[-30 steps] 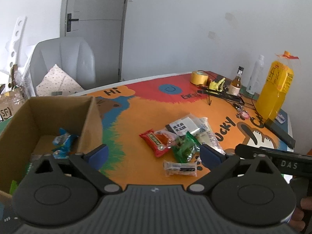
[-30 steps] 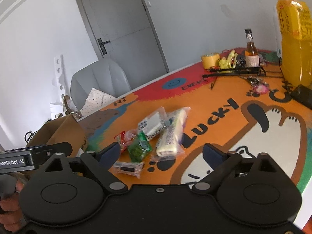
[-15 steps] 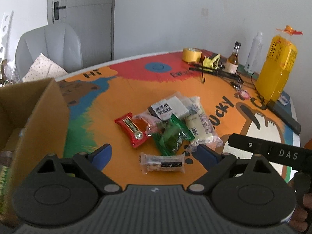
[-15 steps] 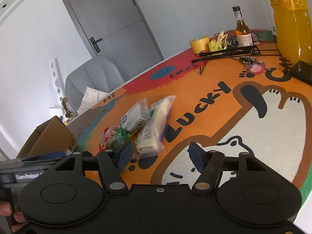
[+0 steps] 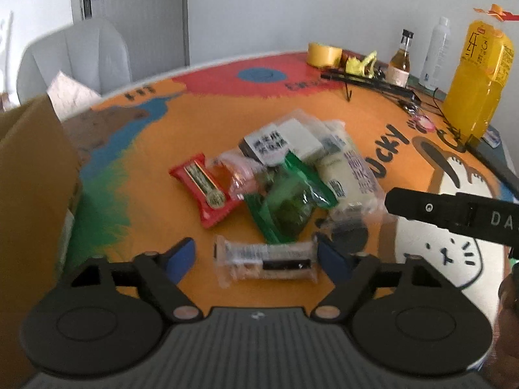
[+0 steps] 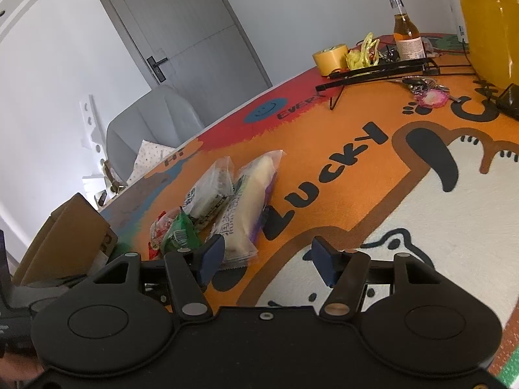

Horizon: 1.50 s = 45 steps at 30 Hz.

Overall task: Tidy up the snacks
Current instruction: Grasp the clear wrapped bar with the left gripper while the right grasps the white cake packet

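Observation:
A pile of snacks lies on the orange cartoon mat (image 5: 181, 149): a red packet (image 5: 206, 188), a green packet (image 5: 288, 201), a long white bread pack (image 5: 347, 171) and a black-and-white pack (image 5: 269, 142). Nearer to me, a clear-wrapped bar (image 5: 266, 261) lies flat between the blue pads of my left gripper (image 5: 256, 256). Its jaws are closing; the left pad still stands off the wrapper. The cardboard box (image 5: 32, 178) is at the left. My right gripper (image 6: 267, 259) hangs open over the mat, its left pad beside the bread pack's (image 6: 246, 204) near end.
At the far right of the table stand a tall yellow bag (image 5: 476, 77), a brown glass bottle (image 5: 400, 58), a tape roll (image 5: 324, 53) and a black wire stand (image 5: 373, 81). A grey chair (image 5: 74, 55) is behind the table. The right tool's black housing (image 5: 454, 217) reaches in from the right.
Both grippers have sunk toward the snack pile and their jaws have narrowed. The box has slid to the left edge of the left wrist view. The clear bar now lies between the left fingers.

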Tool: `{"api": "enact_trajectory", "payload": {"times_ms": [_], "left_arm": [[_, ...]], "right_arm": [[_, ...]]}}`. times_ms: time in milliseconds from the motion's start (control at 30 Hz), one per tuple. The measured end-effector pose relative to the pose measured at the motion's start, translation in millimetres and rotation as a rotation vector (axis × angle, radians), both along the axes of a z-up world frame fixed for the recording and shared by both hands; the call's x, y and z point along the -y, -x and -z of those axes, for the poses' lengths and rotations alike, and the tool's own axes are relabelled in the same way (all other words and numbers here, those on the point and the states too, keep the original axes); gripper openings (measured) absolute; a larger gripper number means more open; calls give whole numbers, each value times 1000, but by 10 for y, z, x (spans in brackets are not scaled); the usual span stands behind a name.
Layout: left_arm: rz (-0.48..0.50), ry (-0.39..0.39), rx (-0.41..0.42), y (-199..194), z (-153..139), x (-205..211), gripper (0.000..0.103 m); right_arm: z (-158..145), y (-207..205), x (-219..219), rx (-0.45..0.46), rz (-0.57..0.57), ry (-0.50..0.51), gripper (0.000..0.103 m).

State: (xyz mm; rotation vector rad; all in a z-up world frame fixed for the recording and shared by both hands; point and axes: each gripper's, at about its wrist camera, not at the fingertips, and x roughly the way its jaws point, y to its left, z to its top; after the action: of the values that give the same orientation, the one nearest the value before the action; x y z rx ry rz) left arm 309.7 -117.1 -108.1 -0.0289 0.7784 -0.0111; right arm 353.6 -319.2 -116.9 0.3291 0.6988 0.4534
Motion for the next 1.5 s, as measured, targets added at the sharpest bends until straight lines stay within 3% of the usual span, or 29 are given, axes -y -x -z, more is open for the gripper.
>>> {"api": "enact_trajectory", "payload": {"times_ms": [100, 167, 700, 767, 800, 1100, 1400, 1500], "left_arm": [[-9, 1, 10, -13, -16, -25, 54], [-13, 9, 8, -19, -32, -53, 52], [-78, 41, 47, 113, -212, -368, 51], [-79, 48, 48, 139, -229, -378, 51], [-83, 53, 50, 152, -243, -383, 51], [-61, 70, 85, 338, -366, -355, 51], [-61, 93, 80, 428, -352, -426, 51], [-63, 96, 77, 435, -339, -457, 51]], "right_arm": [[8, -50, -31, 2, 0, -5, 60], [13, -89, -54, 0, -5, -9, 59], [-125, -233, -519, 37, -60, 74, 59], [-90, -223, -584, 32, -67, 109, 50], [-74, -215, -615, 31, -67, 135, 36], [-190, 74, -558, 57, -89, 151, 10], [-247, 281, -503, 44, -63, 202, 10], [-295, 299, -541, 59, -42, 225, 22]]}}
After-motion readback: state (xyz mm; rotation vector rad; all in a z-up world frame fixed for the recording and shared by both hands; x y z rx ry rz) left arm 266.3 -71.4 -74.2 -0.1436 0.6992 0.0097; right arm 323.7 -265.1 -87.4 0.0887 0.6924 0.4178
